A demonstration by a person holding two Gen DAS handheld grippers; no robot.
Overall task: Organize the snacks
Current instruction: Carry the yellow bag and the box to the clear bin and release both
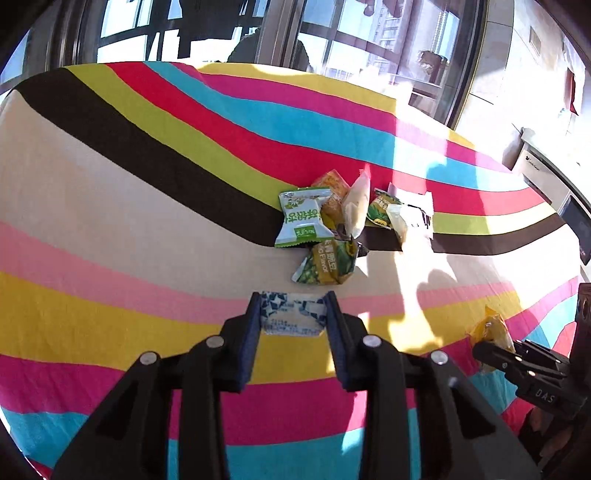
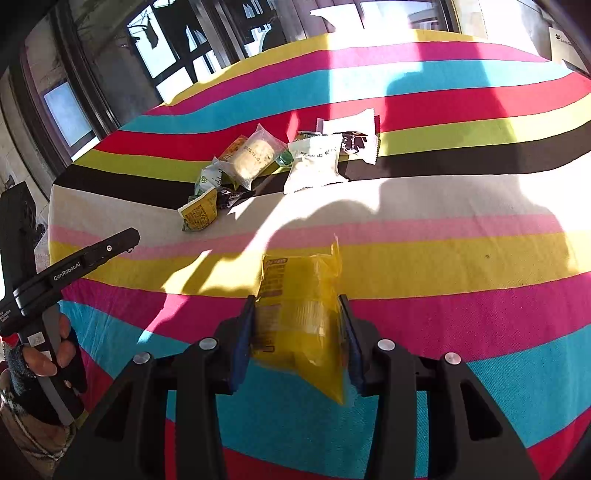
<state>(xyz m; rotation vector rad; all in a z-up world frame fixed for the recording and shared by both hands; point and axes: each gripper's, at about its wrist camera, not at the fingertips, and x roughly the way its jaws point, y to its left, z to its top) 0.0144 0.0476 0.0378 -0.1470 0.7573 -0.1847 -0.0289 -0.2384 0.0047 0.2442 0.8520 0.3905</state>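
My left gripper is shut on a small blue-and-white star-printed packet, held just above the striped cloth. The right gripper is shut on a yellow snack packet, which sticks out past the fingertips; the left wrist view shows that packet at the lower right. Further out lies a pile of snacks: a green-and-white packet, an olive pea packet, an orange one, a clear pale one, a white one and a white-and-dark wrapper.
A striped tablecloth covers the table, with sun patches and shadows on it. Dark-framed windows stand behind the far edge. A white appliance sits beyond the right edge. A gloved hand grips the left tool's handle.
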